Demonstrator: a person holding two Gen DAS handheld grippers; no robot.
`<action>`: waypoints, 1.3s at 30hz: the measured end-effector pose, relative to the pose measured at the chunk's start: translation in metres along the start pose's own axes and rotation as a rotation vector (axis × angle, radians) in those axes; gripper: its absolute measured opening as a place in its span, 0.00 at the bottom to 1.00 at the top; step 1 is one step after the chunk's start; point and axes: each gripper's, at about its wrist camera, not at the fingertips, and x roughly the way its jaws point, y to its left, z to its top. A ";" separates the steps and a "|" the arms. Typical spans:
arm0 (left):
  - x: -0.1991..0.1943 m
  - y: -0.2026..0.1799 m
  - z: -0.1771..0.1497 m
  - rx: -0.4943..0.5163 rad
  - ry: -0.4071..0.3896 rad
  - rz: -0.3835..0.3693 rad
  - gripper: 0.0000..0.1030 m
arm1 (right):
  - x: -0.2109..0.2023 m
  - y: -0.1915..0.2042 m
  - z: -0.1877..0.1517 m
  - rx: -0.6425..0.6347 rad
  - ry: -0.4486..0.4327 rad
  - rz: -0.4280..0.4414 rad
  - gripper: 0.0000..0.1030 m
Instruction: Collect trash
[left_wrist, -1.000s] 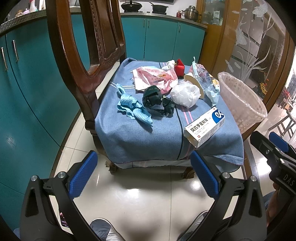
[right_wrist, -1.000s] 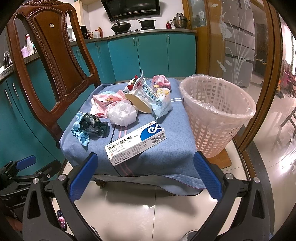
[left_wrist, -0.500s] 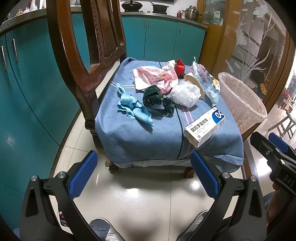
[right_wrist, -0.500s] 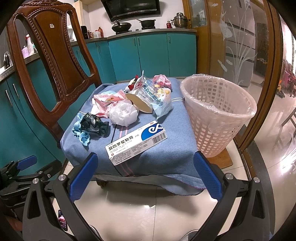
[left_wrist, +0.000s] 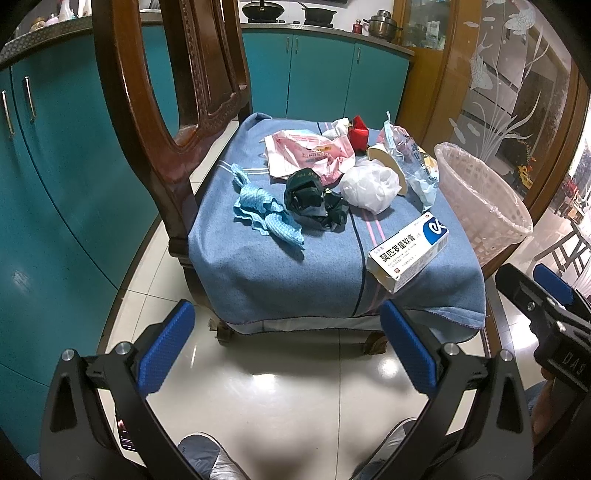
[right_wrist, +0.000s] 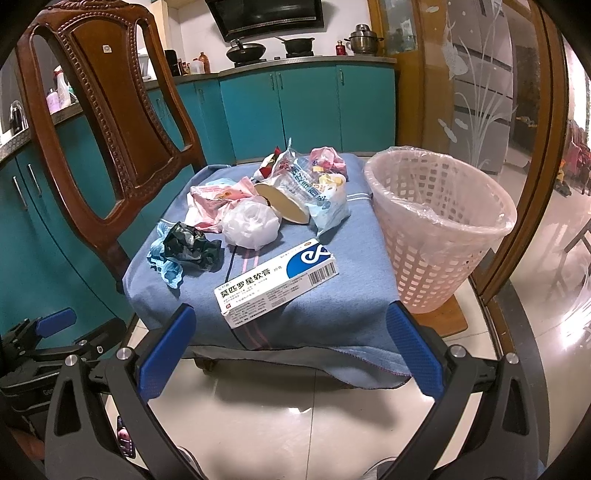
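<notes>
A wooden chair (right_wrist: 110, 122) stood on the tiled floor, its seat covered by a blue cloth (right_wrist: 295, 295) that hung over the near edge. The trash lay scattered on that cloth. Nearest the front sat a white and blue box (right_wrist: 277, 282), lying flat and slanted, its far end pointing right. To its left lay a dark green crumpled wrapper (right_wrist: 192, 247) resting against a light blue rag (left_wrist: 262, 212). Behind the box sat a white crumpled bag (right_wrist: 251, 225), touching a pink wrapper (right_wrist: 210, 201) on its far left. Farther back a clear plastic package (right_wrist: 314, 192) leaned over a round tan piece (right_wrist: 282, 203), with a red scrap (left_wrist: 358, 134) at the far edge. A pink basket (right_wrist: 439, 236) lined with thin plastic stood just right of the chair, on a low wooden board (right_wrist: 450, 321).

The left gripper (left_wrist: 286, 350) hovered over the floor in front of the chair, its jaws wide apart and holding nothing. The right gripper (right_wrist: 288, 350) hung near the front edge of the cloth, jaws likewise spread and bare, the box just beyond them. Teal cabinets (right_wrist: 306, 107) lined the far wall.
</notes>
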 end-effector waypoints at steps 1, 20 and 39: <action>0.000 0.000 0.000 0.001 0.000 0.000 0.97 | 0.000 0.001 0.000 -0.002 -0.003 0.006 0.98; 0.005 0.031 0.011 -0.033 -0.080 -0.048 0.97 | 0.007 0.031 0.040 -0.097 -0.098 0.205 0.98; 0.025 0.050 0.026 -0.022 0.011 -0.009 0.97 | 0.181 0.126 0.074 -0.338 0.268 0.259 0.31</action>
